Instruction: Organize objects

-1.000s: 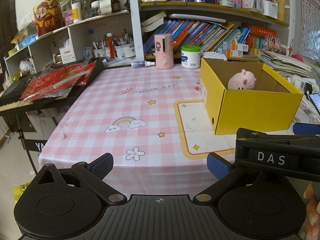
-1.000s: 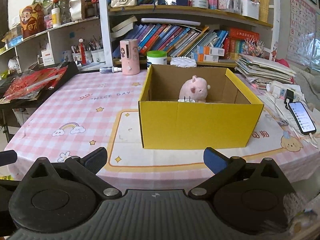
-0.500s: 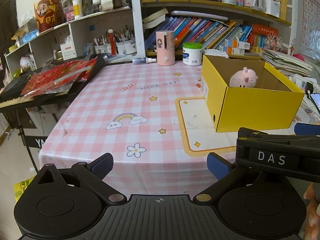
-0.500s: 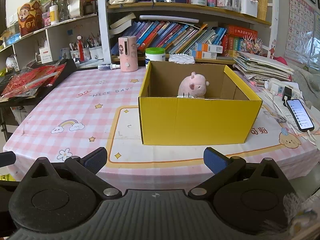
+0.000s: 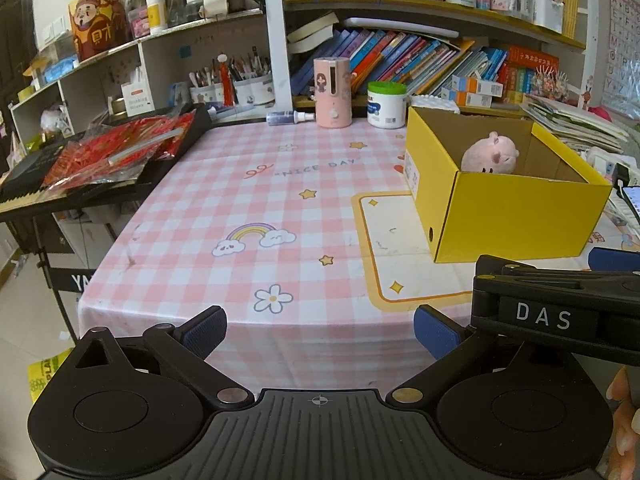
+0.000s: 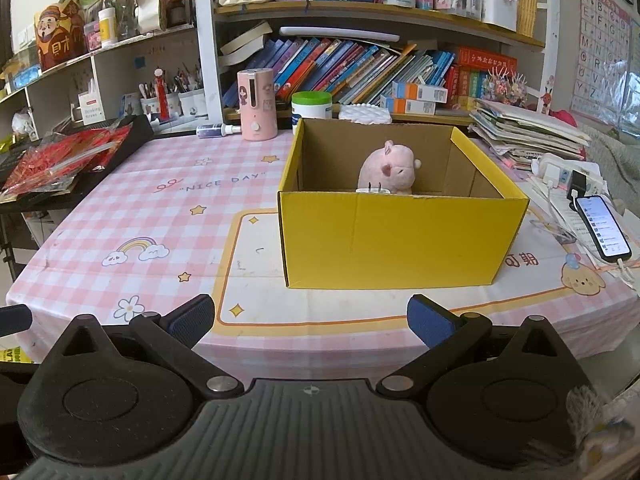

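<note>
A yellow cardboard box [image 6: 396, 236] stands open on the pink checked tablecloth [image 6: 160, 208]; it also shows in the left wrist view [image 5: 516, 216]. Inside it sit a pink plush pig [image 6: 387, 168] and a white plug adapter [image 6: 373, 190]; the pig shows in the left wrist view [image 5: 490, 155]. My left gripper [image 5: 320, 330] is open and empty, off the table's near edge. My right gripper [image 6: 310, 318] is open and empty, at the near edge in front of the box. The right gripper's body [image 5: 560, 312] shows at right in the left wrist view.
At the table's back stand a pink cylinder [image 6: 256, 105], a white tub with green lid [image 6: 312, 109] and a small spray bottle [image 6: 216, 130]. Red packets [image 5: 116, 152] lie on a keyboard at left. A phone [image 6: 604, 228] and paper stacks lie at right. Bookshelves behind.
Both grippers have drawn back and risen slightly from the table; the box and tablecloth look a bit farther. Nothing on the table moved.
</note>
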{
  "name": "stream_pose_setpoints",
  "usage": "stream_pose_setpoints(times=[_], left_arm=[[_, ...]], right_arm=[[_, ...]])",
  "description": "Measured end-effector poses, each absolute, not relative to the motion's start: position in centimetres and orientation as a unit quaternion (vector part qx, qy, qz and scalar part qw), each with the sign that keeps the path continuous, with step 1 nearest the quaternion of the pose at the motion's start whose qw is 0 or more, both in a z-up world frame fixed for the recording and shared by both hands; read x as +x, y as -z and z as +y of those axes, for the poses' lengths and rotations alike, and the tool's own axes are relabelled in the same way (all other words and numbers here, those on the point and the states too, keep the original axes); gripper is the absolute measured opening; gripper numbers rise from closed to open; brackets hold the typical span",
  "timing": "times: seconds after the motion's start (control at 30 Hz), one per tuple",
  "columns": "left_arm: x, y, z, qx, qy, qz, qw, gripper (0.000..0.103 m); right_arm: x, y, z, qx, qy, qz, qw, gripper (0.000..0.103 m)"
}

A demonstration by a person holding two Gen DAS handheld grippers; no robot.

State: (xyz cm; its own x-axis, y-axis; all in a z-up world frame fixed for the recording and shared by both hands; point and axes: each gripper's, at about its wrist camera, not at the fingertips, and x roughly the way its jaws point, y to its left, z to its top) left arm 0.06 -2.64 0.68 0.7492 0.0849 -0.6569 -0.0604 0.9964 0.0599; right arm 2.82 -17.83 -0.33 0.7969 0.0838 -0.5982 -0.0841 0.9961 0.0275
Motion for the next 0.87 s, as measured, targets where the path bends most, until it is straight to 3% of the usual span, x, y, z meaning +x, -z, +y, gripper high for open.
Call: stream_pose_setpoints(times=[0.87], left_arm=[[0.29,-0.62,-2.03,0.014,-0.031,0.35,0.936,0.101]], right_arm=[[3.12,0.55,-17.04,0.005,-0.049,0.317,0.947,0.103]])
